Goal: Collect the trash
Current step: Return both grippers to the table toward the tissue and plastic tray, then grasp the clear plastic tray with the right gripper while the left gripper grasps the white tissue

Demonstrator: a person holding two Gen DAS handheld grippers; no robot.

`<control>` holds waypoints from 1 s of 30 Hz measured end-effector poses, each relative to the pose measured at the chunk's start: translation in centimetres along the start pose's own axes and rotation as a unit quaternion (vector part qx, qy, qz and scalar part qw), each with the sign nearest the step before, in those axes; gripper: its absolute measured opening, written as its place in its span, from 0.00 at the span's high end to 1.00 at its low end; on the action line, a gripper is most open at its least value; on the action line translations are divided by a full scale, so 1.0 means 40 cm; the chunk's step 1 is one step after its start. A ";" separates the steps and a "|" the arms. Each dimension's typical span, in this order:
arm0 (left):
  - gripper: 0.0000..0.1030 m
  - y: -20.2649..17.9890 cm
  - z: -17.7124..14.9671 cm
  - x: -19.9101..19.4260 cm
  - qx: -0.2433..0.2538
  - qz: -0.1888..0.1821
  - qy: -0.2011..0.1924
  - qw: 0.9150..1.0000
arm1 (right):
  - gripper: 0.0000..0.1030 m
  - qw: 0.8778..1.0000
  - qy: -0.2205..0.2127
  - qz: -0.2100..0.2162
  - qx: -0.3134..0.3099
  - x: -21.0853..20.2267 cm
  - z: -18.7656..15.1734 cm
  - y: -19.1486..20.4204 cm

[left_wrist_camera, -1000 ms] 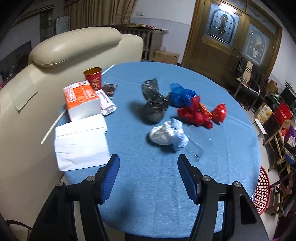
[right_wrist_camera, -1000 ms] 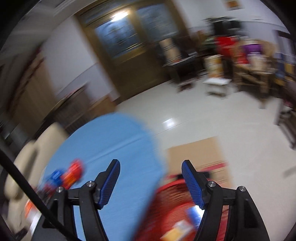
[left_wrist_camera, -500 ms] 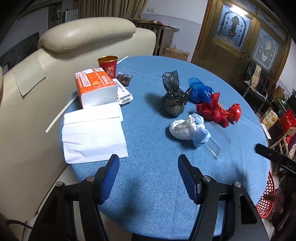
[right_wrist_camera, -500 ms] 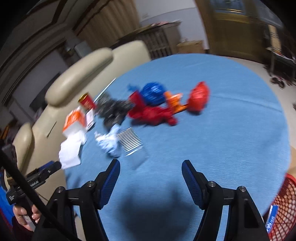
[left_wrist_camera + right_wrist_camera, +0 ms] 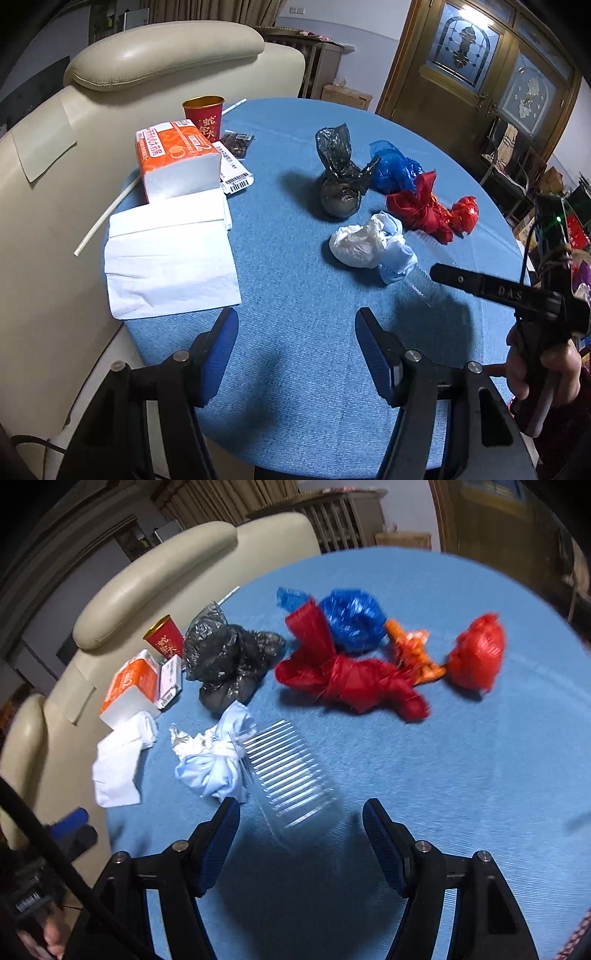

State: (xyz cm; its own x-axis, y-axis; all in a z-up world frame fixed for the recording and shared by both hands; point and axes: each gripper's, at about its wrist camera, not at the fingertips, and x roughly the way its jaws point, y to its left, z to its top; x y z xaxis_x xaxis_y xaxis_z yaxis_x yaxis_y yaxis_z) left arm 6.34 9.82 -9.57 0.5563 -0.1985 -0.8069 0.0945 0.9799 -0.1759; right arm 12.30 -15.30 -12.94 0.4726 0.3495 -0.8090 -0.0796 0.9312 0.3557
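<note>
Knotted trash bags lie on the round blue table [image 5: 295, 369]: a black one [image 5: 338, 177], a blue one [image 5: 393, 168], a red one [image 5: 421, 206], a small red ball [image 5: 466, 212] and a white and pale blue bundle [image 5: 369, 243]. In the right wrist view a clear ribbed plastic tray [image 5: 288, 775] lies just ahead of my open right gripper [image 5: 299, 834], beside the white bundle [image 5: 210, 760]. The red bag [image 5: 347, 679], blue bag [image 5: 351, 618], an orange scrap [image 5: 413, 651] and the black bag [image 5: 225, 653] lie beyond. My left gripper [image 5: 295, 350] is open and empty above the near table edge.
A tissue pack [image 5: 173, 158], loose white tissues [image 5: 170, 258], a red paper cup [image 5: 204, 116], a small packet [image 5: 236, 142] and a white straw [image 5: 107, 210] are at the table's left. A cream armchair [image 5: 147, 62] stands against the table. Wooden doors [image 5: 480, 62] are behind.
My right gripper swung from the floor and red basket to over the table, closing in on the clear tray. My left gripper drew back and shifted left; the right gripper now shows in its view.
</note>
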 end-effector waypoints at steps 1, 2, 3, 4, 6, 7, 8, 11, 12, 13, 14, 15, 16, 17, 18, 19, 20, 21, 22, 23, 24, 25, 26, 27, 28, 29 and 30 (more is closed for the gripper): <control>0.35 -0.001 0.000 0.002 0.001 -0.001 0.001 1.000 | 0.30 1.000 0.000 0.000 0.009 0.003 0.003 -0.006; 0.35 -0.006 0.000 0.004 0.002 -0.003 0.002 1.000 | 0.30 1.000 -0.004 -0.004 0.020 0.000 0.004 -0.016; 0.35 -0.009 0.001 0.005 0.004 -0.004 0.003 1.000 | 0.30 0.999 -0.010 -0.007 0.033 -0.006 0.005 -0.027; 0.35 -0.014 0.001 0.007 0.007 -0.005 0.003 1.000 | 0.30 0.999 -0.016 -0.005 0.050 -0.015 0.006 -0.044; 0.35 -0.026 0.003 0.011 0.015 -0.006 0.004 1.000 | 0.30 0.996 -0.027 -0.002 0.090 -0.035 0.006 -0.084; 0.35 -0.033 0.004 0.014 0.018 -0.007 0.005 1.000 | 0.30 0.993 -0.035 -0.002 0.112 -0.045 0.006 -0.108; 0.35 -0.037 0.004 0.015 0.019 -0.008 0.005 1.000 | 0.30 0.990 -0.041 -0.004 0.131 -0.056 0.005 -0.133; 0.35 -0.049 0.006 0.019 0.021 -0.015 0.006 1.000 | 0.30 0.986 -0.050 -0.019 0.158 -0.083 0.005 -0.189; 0.35 -0.053 0.007 0.021 0.023 -0.015 0.007 1.000 | 0.30 0.986 -0.053 -0.018 0.155 -0.093 0.006 -0.196; 0.35 -0.057 0.009 0.025 0.026 -0.015 0.007 1.000 | 0.30 0.988 -0.055 -0.015 0.146 -0.102 0.007 -0.195; 0.35 -0.060 0.010 0.027 0.028 -0.014 0.008 0.999 | 0.30 0.990 -0.056 -0.014 0.130 -0.108 0.010 -0.187; 0.35 -0.063 0.014 0.031 0.031 -0.012 0.007 0.999 | 0.30 0.993 -0.055 -0.016 0.106 -0.112 0.015 -0.172; 0.35 -0.065 0.018 0.035 0.033 -0.011 0.007 0.999 | 0.30 0.995 -0.055 -0.017 0.082 -0.114 0.020 -0.158; 0.35 -0.067 0.024 0.040 0.036 -0.009 0.008 0.999 | 0.30 0.997 -0.052 -0.021 0.045 -0.112 0.026 -0.134; 0.35 -0.069 0.029 0.044 0.039 -0.008 0.009 0.999 | 0.30 0.998 -0.047 -0.025 0.018 -0.107 0.029 -0.116; 0.35 -0.070 0.035 0.048 0.042 -0.010 0.011 0.999 | 0.30 0.999 -0.042 -0.029 -0.009 -0.101 0.031 -0.098; 0.35 -0.072 0.046 0.055 0.044 -0.014 0.014 0.999 | 0.30 0.998 -0.038 -0.034 -0.037 -0.094 0.032 -0.084; 0.35 -0.072 0.051 0.059 0.045 -0.017 0.016 0.999 | 0.30 0.997 -0.032 -0.041 -0.064 -0.084 0.033 -0.074; 0.35 -0.074 0.063 0.067 0.045 -0.022 0.019 0.999 | 0.30 0.995 -0.024 -0.047 -0.083 -0.073 0.031 -0.066; 0.35 -0.077 0.074 0.075 0.046 -0.027 0.021 0.998 | 0.30 0.993 -0.014 -0.052 -0.102 -0.063 0.030 -0.059; 0.35 -0.080 0.081 0.080 0.047 -0.030 0.022 0.998 | 0.30 0.991 -0.005 -0.054 -0.118 -0.051 0.030 -0.051; 0.35 -0.085 0.092 0.089 0.048 -0.031 0.025 0.998 | 0.30 0.990 -0.001 -0.056 -0.129 -0.039 0.030 -0.043; 0.35 -0.094 0.105 0.100 0.051 -0.035 0.028 0.998 | 0.30 0.988 0.003 -0.061 -0.139 -0.032 0.030 -0.041; 0.35 -0.100 0.111 0.106 0.053 -0.038 0.029 0.997 | 0.30 0.987 0.004 -0.068 -0.149 -0.025 0.032 -0.038; 0.35 -0.108 0.119 0.115 0.057 -0.042 0.031 0.997 | 0.30 0.985 0.003 -0.074 -0.155 -0.018 0.037 -0.035; 0.35 -0.117 0.128 0.127 0.060 -0.043 0.034 0.997 | 0.30 0.984 0.003 -0.075 -0.159 -0.011 0.044 -0.033; 0.35 -0.123 0.134 0.136 0.062 -0.045 0.035 0.996 | 0.30 0.984 0.005 -0.075 -0.160 -0.002 0.049 -0.030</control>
State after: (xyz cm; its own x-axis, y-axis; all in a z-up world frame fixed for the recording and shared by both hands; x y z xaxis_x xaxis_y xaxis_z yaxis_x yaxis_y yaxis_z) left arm 13.33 4.02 -10.04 0.4825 -0.2823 -0.8292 0.2458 0.9522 -0.1812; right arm 14.07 -16.66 -12.37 0.4914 0.2054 -0.8464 -0.2828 0.9568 0.0680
